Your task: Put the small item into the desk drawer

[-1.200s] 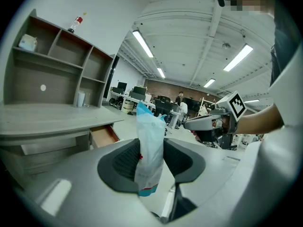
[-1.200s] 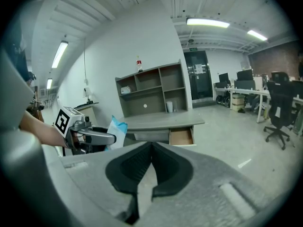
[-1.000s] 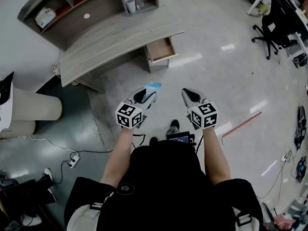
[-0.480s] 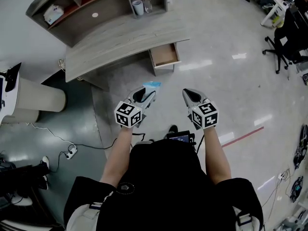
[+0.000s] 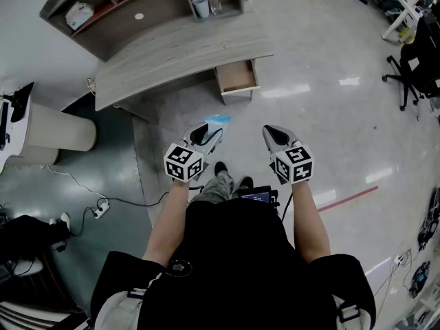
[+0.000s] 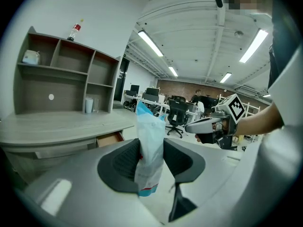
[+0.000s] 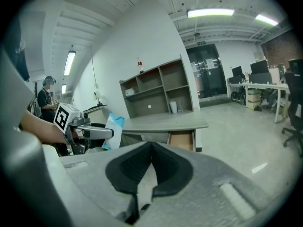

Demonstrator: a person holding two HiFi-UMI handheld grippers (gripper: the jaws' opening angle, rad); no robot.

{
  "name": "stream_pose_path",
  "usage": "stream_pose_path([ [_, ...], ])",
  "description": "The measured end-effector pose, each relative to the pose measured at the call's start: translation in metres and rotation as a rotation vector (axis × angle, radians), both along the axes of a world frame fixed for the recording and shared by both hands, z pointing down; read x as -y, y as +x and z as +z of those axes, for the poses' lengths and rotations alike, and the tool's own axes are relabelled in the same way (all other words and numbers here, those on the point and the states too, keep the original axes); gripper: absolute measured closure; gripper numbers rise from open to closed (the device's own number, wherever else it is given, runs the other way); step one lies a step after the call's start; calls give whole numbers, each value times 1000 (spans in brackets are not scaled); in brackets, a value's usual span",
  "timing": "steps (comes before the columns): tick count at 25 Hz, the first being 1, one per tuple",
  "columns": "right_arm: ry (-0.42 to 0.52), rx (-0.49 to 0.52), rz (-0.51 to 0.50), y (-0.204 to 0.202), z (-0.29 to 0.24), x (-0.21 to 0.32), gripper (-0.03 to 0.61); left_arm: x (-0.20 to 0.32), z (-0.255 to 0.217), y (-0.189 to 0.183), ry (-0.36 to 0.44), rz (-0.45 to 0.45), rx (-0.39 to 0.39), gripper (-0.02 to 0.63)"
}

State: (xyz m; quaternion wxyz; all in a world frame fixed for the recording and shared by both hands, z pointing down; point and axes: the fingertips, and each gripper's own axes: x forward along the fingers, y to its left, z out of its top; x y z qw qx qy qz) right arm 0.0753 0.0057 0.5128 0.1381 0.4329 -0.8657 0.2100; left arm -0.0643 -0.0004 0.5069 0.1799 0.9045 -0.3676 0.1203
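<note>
The left gripper pinches the packet upright for dropping into the open drawer under the desk's right end; the right gripper is closed, empty.

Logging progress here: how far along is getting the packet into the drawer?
Done: the drawer already stands open and the blue packet is picked up. In hand: the left gripper is shut on it, short of the desk. Left: reach the drawer, drop the packet in. The right gripper is empty.
</note>
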Motion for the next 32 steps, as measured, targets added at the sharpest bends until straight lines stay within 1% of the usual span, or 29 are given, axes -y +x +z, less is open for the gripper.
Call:
stream_pose_path([
  [5,-11,8,6,2,5,7,578,7,10,0,-19,-7,-5,454],
  [12,-15,-7,34,14,6,24,578,30,12,12,-17,22,-18,454],
  [16,-15,-31,30,13,8,40,578,47,15,15,-20,36,-21,454],
  [19,-13,-51,19,8,9,56,578,64,18,13,-25,36,-25,454],
  [32,-29,-77,6,-16,11,149,578,156,26,-4,-36,54,-36,456],
])
